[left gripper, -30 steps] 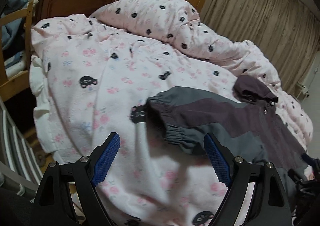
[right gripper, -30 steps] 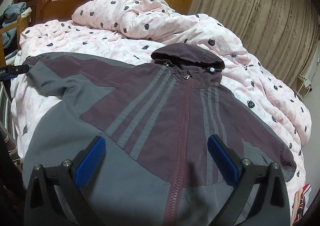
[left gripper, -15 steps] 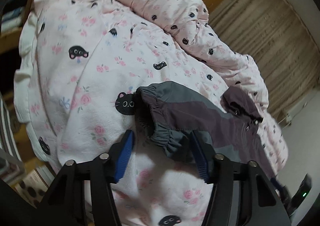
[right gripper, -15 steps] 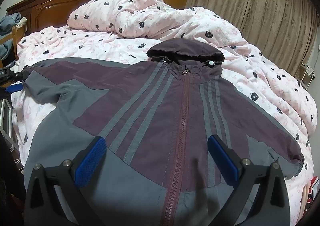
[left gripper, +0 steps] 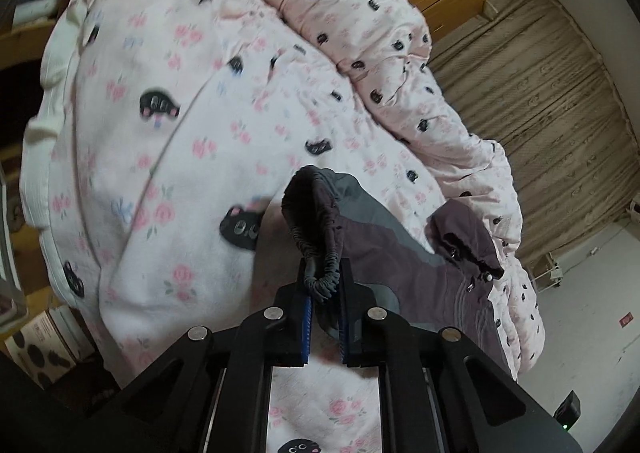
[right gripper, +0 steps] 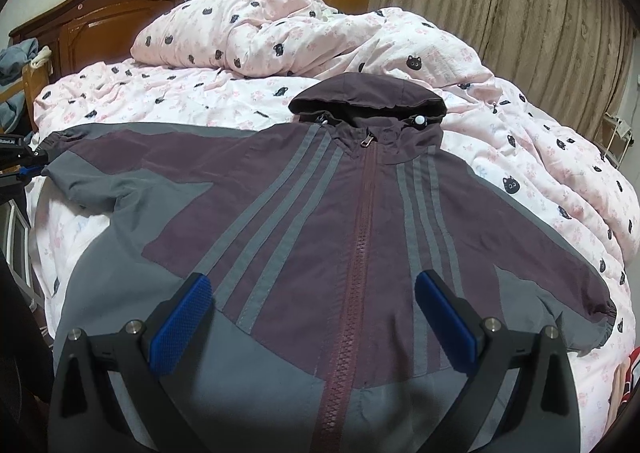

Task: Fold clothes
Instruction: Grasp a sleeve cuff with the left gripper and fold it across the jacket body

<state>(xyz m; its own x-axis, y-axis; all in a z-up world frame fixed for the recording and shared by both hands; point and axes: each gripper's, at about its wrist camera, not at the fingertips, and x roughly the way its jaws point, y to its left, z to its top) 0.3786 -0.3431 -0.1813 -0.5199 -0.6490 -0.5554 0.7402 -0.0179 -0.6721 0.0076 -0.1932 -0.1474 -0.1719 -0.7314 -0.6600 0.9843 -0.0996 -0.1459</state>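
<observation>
Pinching elastic cuff [left gripper: 320, 281] in left gripper [left gripper: 325, 317] | right gripper [right gripper: 316, 317] spread, idle | sweep sleeve toward 3 o'clock over jacket [right gripper: 340, 221] chest; grip depth probably shallow, go slow

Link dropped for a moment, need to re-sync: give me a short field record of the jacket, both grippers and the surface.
garment: hooded purple-grey jacket, front up, zipped, spread flat
surface: bed with pink cat-print bedding
left gripper: shut on the sleeve cuff, cuff raised off the bedding
right gripper: open, above the jacket's lower front, holding nothing
folds made: none visible
</observation>
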